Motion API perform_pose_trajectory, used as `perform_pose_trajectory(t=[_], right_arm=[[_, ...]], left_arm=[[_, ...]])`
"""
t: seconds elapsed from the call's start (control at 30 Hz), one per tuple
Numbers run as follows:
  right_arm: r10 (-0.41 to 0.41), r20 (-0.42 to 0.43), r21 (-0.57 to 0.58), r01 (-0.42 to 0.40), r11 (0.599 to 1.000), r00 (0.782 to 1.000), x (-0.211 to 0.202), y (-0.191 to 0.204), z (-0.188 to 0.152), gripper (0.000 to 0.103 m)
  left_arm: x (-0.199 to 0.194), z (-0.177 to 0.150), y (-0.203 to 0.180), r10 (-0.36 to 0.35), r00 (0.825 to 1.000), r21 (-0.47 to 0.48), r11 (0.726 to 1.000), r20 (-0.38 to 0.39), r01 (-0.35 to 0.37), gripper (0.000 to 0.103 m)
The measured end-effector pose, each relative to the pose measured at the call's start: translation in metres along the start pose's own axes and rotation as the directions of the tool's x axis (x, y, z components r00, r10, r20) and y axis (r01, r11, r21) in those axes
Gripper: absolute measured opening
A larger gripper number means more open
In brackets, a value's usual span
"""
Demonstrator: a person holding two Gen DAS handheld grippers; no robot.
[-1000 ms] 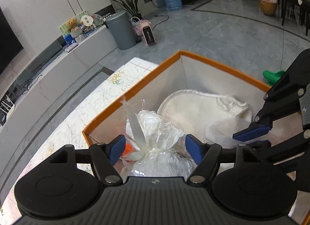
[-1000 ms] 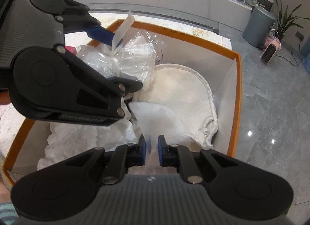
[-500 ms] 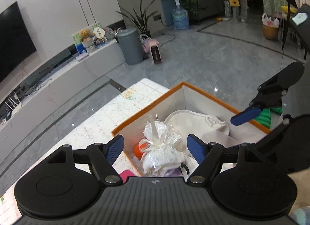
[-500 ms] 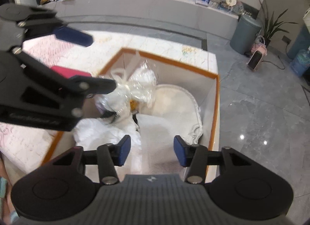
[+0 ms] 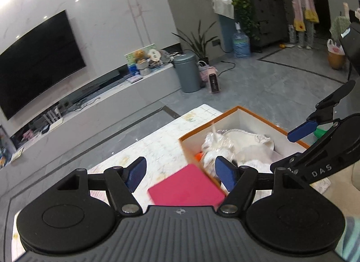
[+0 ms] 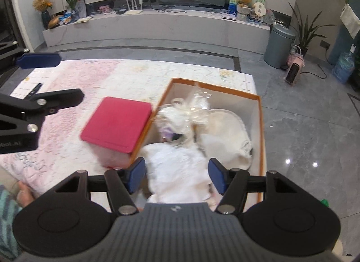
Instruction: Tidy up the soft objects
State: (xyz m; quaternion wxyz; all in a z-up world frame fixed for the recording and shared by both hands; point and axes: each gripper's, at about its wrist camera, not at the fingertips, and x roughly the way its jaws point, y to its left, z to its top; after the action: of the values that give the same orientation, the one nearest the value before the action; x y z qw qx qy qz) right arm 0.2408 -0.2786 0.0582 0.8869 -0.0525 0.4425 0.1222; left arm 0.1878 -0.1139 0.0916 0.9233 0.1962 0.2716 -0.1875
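An orange-rimmed box [image 6: 260, 126] sits on the table and holds soft white items: a clear plastic bag of white stuff [image 6: 189, 113], a round cream cloth [image 6: 227, 126] and a white cloth [image 6: 177, 167]. The box [image 5: 227, 113] and the bag [image 5: 213, 144] also show in the left wrist view. My left gripper [image 5: 181, 173] is open and empty, held above the table to the left of the box. My right gripper [image 6: 176, 177] is open and empty, above the near end of the box.
A pink box [image 6: 117, 124] stands on the table against the orange box's left side. The table has a pale patterned cloth [image 6: 90, 77]. A remote [image 6: 33, 90] lies at the far left. Grey floor lies to the right, a TV bench behind.
Both grippers have risen and pulled back from the box. The right gripper, shut on the white cloth a second ago, has opened and let it go. The left stayed open.
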Motion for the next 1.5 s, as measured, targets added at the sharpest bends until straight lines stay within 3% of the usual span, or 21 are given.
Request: perform_pose_trajectory(t=[0.13,0.3,0.5,0.67,0.9,1.0,1.27,1.5], right_arm=[[0.006,0.032,0.002,-0.006,1.0,0.999,-0.018,0.026,-0.01,0.062],[-0.009,0.137,-0.049,0.015,0.999,0.991,-0.044,0.064,-0.027,0.062],[0.019,0.151,-0.008,-0.018,1.0,0.988,-0.042,0.096,-0.051,0.063],[-0.002,0.177,-0.015,0.004,1.0,0.984,-0.035,0.12,-0.079,0.063],[-0.079,0.258,0.004,0.081,0.997,0.963,-0.051,0.15,-0.115,0.067],[-0.13,0.299,0.047,0.121,0.992,0.945,-0.058,0.162,-0.129,0.07],[-0.152,0.337,0.152,0.106,0.983,0.929,-0.053,0.175,-0.161,0.076],[-0.188,0.356,0.176,0.131,0.976,0.915,-0.039,0.18,-0.17,0.08]], left_arm=[[-0.029,-0.018,0.013,0.022,0.999,-0.029,0.999,0.027,-0.021,0.083],[-0.059,-0.046,0.017,0.077,0.993,-0.04,0.996,0.094,-0.073,0.083],[-0.072,-0.083,0.028,0.143,0.987,-0.12,0.984,0.074,-0.134,0.083],[-0.083,-0.118,0.043,0.206,0.977,-0.2,0.961,0.052,-0.192,0.084],[-0.106,-0.157,0.043,0.319,0.946,-0.277,0.915,0.054,-0.293,0.088],[-0.113,-0.175,0.045,0.316,0.947,-0.342,0.898,0.061,-0.278,0.089],[-0.109,-0.213,0.041,0.322,0.946,-0.429,0.862,0.049,-0.271,0.089],[-0.099,-0.221,0.035,0.315,0.949,-0.439,0.857,0.029,-0.271,0.089]])
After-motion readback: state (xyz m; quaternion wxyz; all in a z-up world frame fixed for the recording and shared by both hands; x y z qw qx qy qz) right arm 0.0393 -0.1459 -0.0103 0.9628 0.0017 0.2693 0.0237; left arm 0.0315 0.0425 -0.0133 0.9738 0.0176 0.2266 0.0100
